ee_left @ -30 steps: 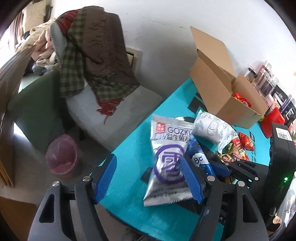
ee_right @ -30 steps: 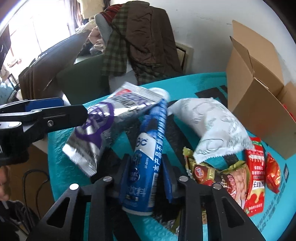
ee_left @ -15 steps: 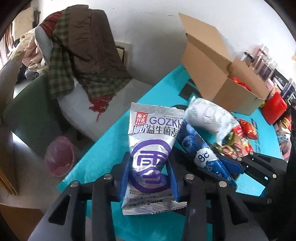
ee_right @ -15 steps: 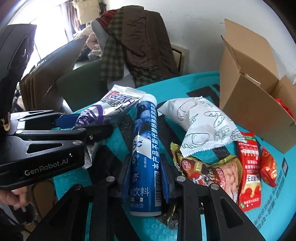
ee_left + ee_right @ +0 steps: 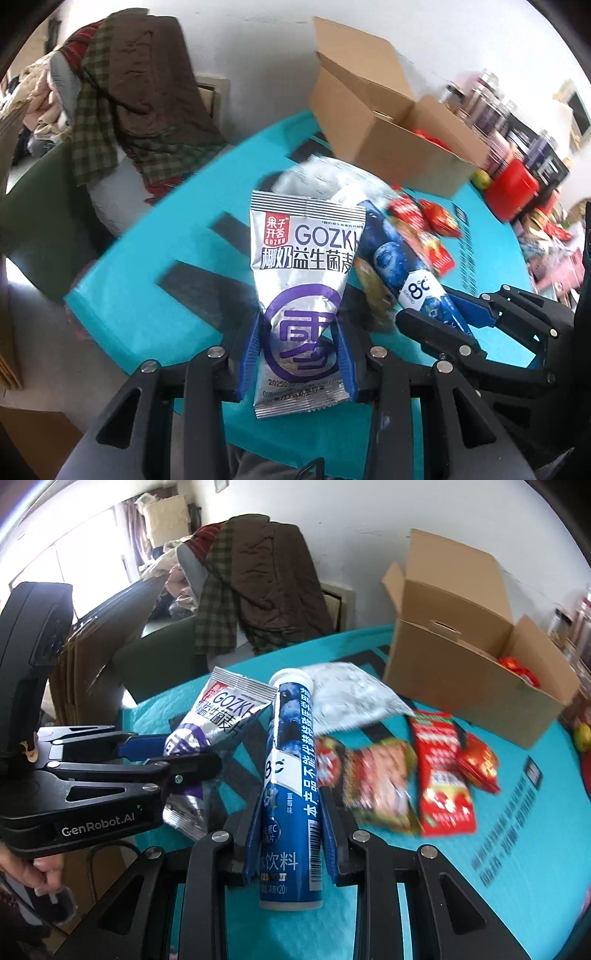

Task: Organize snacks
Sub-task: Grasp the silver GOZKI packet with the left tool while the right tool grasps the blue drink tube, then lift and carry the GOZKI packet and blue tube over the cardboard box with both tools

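The left gripper (image 5: 299,354) has just closed its jaws; its blue pads now clamp the lower half of the silver pouch (image 5: 301,280). The pouch stands upright between the fingers, its top edge toward 12 o'clock, over the teal table (image 5: 147,295).

The right gripper (image 5: 291,845) is closed tight on the blue tube (image 5: 290,775), gripping its lower part; the white cap points to 12 o'clock. In the left wrist view, this tube (image 5: 406,273) appears at 3 o'clock from the pouch, held by the right gripper (image 5: 450,317).

On the table behind both held items:
- white bag (image 5: 351,698), at 1 o'clock from the tube;
- red packets (image 5: 439,771), at 3 o'clock from the tube;
- open box (image 5: 472,675), at 2 o'clock, red items visible inside.

The box stands beyond the white bag, near it.
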Demonstrator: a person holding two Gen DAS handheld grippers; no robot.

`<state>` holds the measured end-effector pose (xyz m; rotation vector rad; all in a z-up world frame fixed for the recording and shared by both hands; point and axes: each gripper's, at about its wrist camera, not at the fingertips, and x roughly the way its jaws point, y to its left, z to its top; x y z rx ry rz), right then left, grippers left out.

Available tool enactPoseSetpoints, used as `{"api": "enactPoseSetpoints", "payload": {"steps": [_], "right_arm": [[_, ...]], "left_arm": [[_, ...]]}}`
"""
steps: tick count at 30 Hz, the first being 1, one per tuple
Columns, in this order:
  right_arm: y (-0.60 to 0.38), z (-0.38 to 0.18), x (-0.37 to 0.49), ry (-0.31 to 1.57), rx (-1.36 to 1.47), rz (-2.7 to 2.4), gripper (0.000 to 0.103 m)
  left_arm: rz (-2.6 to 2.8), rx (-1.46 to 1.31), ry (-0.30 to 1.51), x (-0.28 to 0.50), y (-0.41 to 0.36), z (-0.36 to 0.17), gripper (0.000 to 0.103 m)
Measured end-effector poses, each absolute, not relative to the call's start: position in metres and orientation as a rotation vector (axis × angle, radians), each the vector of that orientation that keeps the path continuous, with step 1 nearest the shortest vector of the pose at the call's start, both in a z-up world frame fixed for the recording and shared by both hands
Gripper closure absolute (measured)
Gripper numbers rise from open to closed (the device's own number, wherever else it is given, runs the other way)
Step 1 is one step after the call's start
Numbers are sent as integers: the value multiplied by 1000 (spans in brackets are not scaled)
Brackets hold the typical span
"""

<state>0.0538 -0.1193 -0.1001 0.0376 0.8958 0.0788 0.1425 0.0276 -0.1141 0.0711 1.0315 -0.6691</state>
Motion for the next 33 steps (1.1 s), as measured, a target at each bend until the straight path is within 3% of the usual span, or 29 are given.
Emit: {"api": "enactPoseSetpoints", "payload": {"steps": [13, 33], "right_arm": [[-152, -110, 6, 915, 20, 47, 75], [-162, -139, 30, 930, 140, 90, 74]], "left_arm": [[-676, 136, 1075, 118, -7, -127, 66], [-657, 58, 1038, 124, -6, -136, 67]]}}
